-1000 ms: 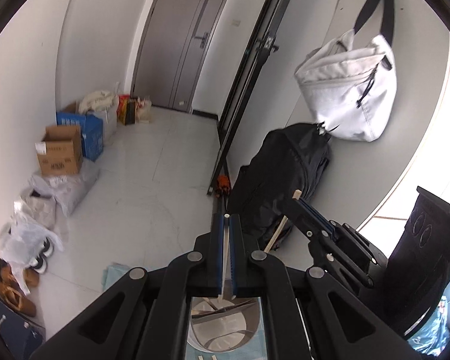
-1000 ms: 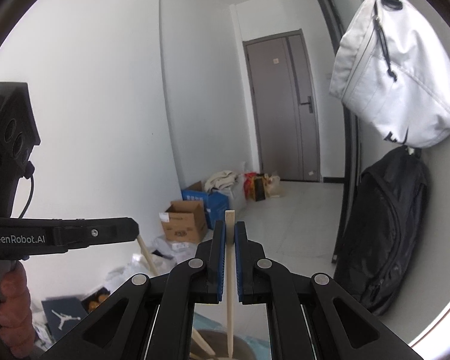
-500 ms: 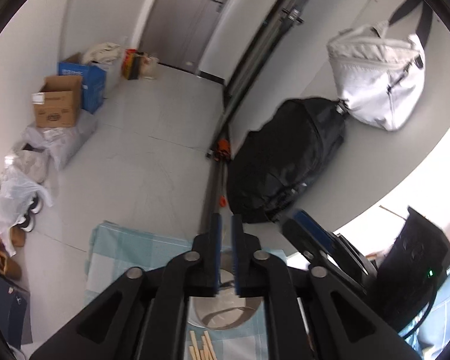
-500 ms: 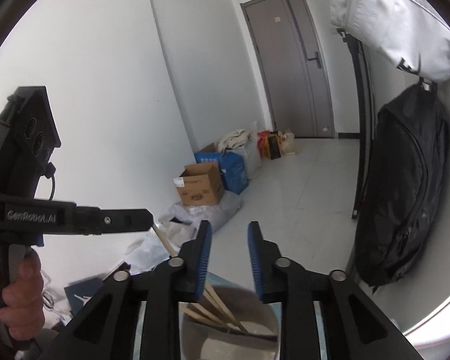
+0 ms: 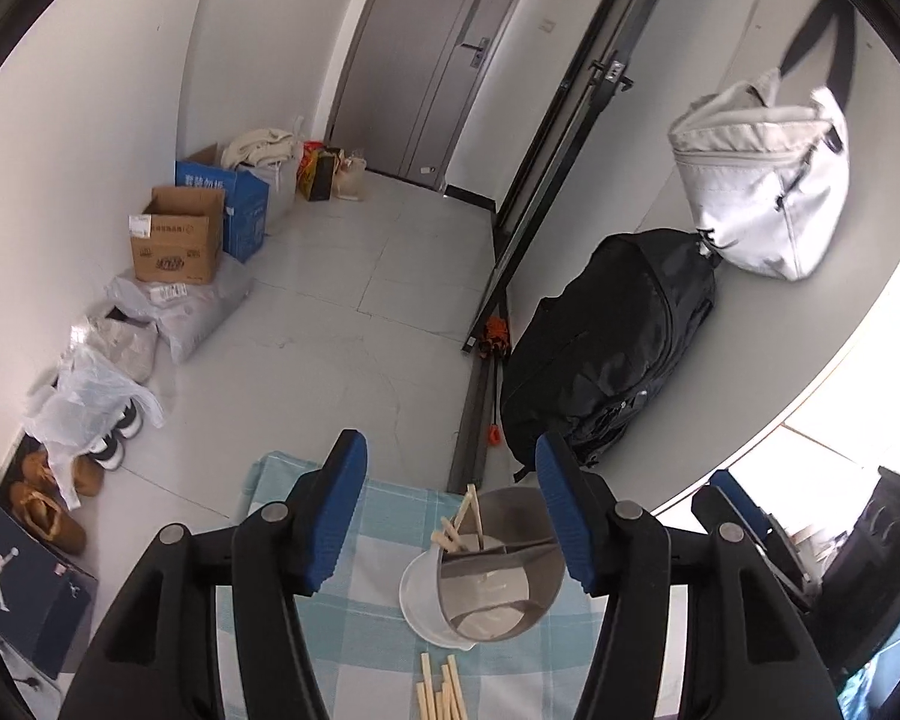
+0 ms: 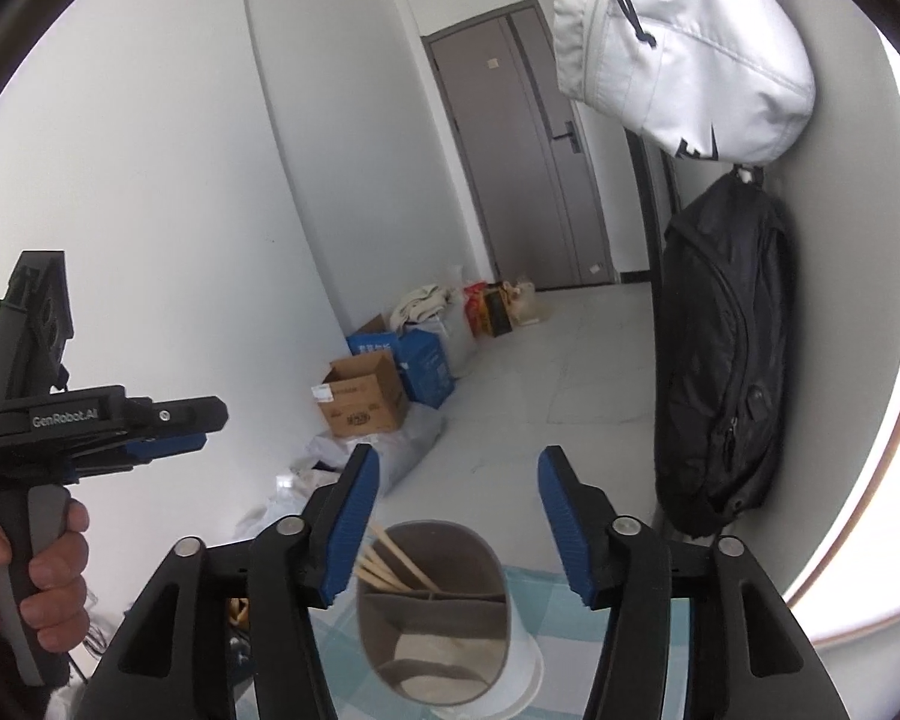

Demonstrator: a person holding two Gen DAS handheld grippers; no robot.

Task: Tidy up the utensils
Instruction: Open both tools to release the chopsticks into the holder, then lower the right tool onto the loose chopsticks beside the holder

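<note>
A grey utensil holder (image 5: 510, 576) with an inner divider stands on a white base on the blue checked cloth (image 5: 366, 624). Several wooden chopsticks (image 5: 459, 525) lean in its far compartment. More loose chopsticks (image 5: 441, 690) lie on the cloth in front of it. My left gripper (image 5: 450, 480) hovers above and just left of the holder, its jaws opening with nothing between them. In the right wrist view the holder (image 6: 432, 606) and its chopsticks (image 6: 390, 564) sit below my right gripper (image 6: 459, 480), whose jaws are also opening and empty.
A person's hand (image 6: 54, 570) holds the left gripper (image 6: 168, 426) at the left. A black backpack (image 5: 606, 348) and a white bag (image 5: 762, 180) are at the right wall. Boxes (image 5: 177, 237), bags and shoes (image 5: 54, 498) line the left wall on the floor.
A second ago each gripper was shut on a chopstick above the holder. Both have let go and spread wide, and the chopsticks now stand in the holder.
</note>
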